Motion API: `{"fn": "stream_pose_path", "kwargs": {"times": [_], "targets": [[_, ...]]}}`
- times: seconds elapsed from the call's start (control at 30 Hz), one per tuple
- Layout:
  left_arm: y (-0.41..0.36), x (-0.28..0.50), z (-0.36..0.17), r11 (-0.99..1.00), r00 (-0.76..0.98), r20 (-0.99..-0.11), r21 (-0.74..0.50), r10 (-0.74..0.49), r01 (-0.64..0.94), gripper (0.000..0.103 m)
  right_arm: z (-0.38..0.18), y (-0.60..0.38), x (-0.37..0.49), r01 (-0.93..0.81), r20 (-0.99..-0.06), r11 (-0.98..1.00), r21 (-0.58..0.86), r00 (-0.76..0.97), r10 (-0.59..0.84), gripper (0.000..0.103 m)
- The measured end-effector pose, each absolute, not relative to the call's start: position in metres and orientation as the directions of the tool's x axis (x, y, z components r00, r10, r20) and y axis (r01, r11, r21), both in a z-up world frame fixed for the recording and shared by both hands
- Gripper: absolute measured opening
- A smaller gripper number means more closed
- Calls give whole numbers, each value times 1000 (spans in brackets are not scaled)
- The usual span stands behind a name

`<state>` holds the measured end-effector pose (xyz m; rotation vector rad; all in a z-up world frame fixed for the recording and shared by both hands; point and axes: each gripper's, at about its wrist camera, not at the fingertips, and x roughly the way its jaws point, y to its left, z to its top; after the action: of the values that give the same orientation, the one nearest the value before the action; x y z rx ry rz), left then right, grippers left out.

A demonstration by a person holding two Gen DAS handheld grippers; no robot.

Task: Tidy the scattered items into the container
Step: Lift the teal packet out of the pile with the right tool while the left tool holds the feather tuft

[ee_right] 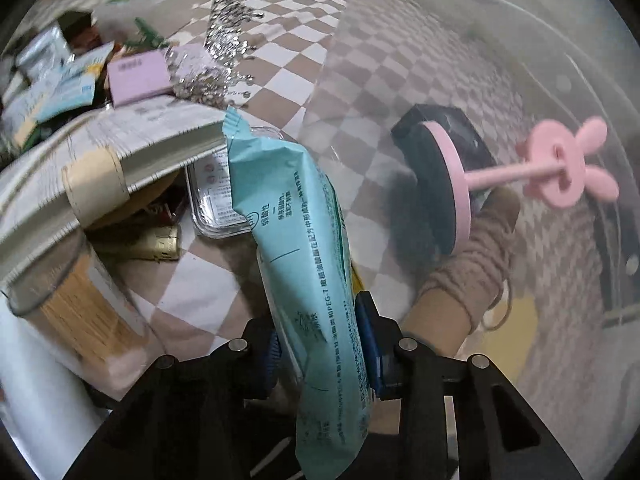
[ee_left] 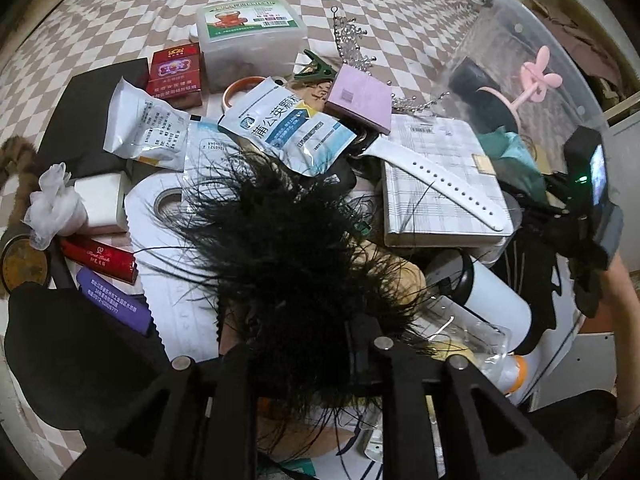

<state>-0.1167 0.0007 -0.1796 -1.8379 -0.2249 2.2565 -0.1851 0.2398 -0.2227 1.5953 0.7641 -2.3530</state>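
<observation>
**A:** What does the right gripper [ee_right: 324, 356] have?

**B:** A long teal foil pack of wipes [ee_right: 304, 248], smooth and slightly crinkled, with a sawtooth seal at its far end. The blue pads [ee_right: 370, 346] press on its lower part from both sides, so it is gripped. The pack stands nearly upright and reaches up to the edge of a thick checked hardcover book with a beige clasp [ee_right: 96, 160].

**A:** And the container?

**B:** A clear, cloudy plastic tub [ee_right: 460, 40], just to the right of the pack. Through its wall you see a pink stand with a round base and a rabbit-shaped top [ee_right: 516, 172] lying on its side, against a black boxy block [ee_right: 444, 136], and a brown knitted item [ee_right: 480, 256] below them.

**A:** The left gripper [ee_left: 316, 344]?

**B:** It points steeply down over the heap. Its black fingers [ee_left: 240, 364] stand narrowly apart around a tuft of wispy black feathers [ee_left: 288, 248]. The feathers hide the pads, so I cannot tell whether they pinch.

**A:** Around it?

**B:** Loose things on a brown-and-white checked cloth [ee_left: 120, 12]: a glossy white-and-blue medicine sachet [ee_left: 288, 124], a white perforated rubber watch strap [ee_left: 444, 184] lying across the checked book, a flat lilac box [ee_left: 360, 96], a red cigarette pack [ee_left: 174, 76], a purple lighter [ee_left: 116, 304], and a frosted plastic box with a green label [ee_left: 250, 36]. The tub sits at the upper right of that view.
</observation>
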Motion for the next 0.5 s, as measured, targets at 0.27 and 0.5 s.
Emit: {"fn": "stream_pose_path", "kwargs": {"times": [0.27, 0.5], "targets": [[2, -109, -162, -961, -232, -933, -253, 273, -112, 13, -213, 257, -165, 392, -935, -896, -208, -347, 65, 34], [-2, -103, -145, -963, -295, -917, -248, 269, -106, 11, -191, 274, -151, 315, -933, -939, -135, -359, 13, 32]]}}
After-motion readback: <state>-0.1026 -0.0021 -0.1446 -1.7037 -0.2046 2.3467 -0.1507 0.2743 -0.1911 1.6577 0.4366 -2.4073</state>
